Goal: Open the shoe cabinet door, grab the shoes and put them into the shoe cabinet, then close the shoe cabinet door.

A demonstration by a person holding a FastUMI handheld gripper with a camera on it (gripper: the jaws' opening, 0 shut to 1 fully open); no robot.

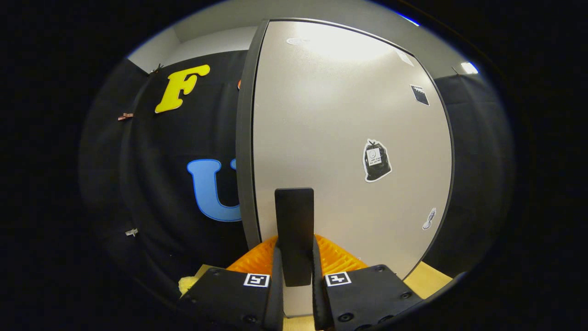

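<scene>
1. The shoe cabinet door point(340, 138) is a pale grey panel with a dark edge band running down its left side. It stands upright just ahead of the gripper, and its dark edge faces the camera on the left.
2. No part of the cabinet's inside can be seen from here, so whether anything lies in it cannot be told.
3. A dark, flat, upright handle point(294, 230) sticks out from the lower part of the door, near its left edge.
4. The gripper point(294, 271) has its two fingers drawn close together on this handle. One finger point(277, 276) presses the left face of the handle and the other presses the right face, so the jaws stand narrow and are clamped on the handle (no gap shows on either side).
5. The lower end of the handle sits down between the fingers, and its upper end rises beyond them.
6. Several stickers are on the door: a black bag-shaped sticker point(376, 161) to the right of the handle, a small shoe-shaped sticker point(429, 219) lower down near the right edge, and a small dark one point(420, 94) higher up.
7. A light wooden floor point(427, 278) shows below the door on the right.
8. Something small and yellowish point(186, 282) lies low down, left of the fingers; it is too little seen to name.
</scene>
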